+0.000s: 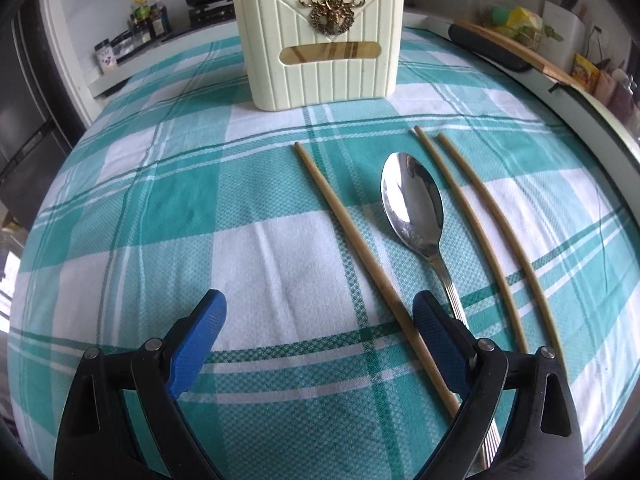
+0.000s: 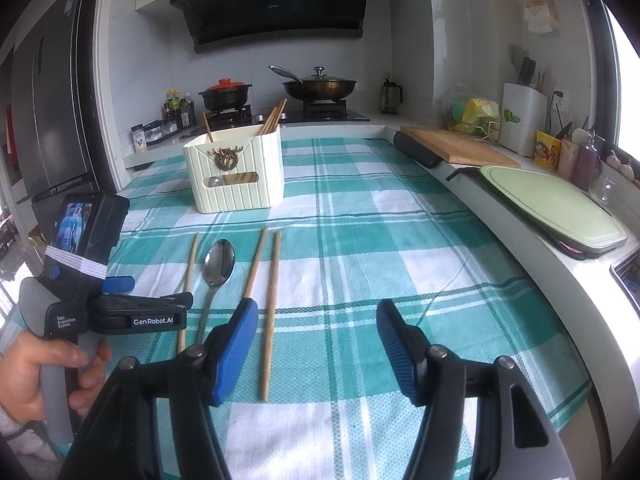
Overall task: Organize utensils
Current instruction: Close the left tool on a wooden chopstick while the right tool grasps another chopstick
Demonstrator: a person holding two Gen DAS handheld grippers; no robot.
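Chopsticks point(image 1: 372, 268) and a spoon point(image 1: 414, 208) lie flat on my checked cloth point(image 1: 160, 208), with the cream holder point(image 1: 320, 46) standing upright beyond them. My left gripper point(image 1: 320, 316) hangs with its jaws spread wide and empty, its right finger above the nearest chopstick. My right gripper point(image 2: 316, 340) is likewise parted, holding nothing.

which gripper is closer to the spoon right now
Left. The left gripper hangs over the spoon handle, jaws open. The right gripper sits further right, past the two right-hand chopsticks, over bare cloth.
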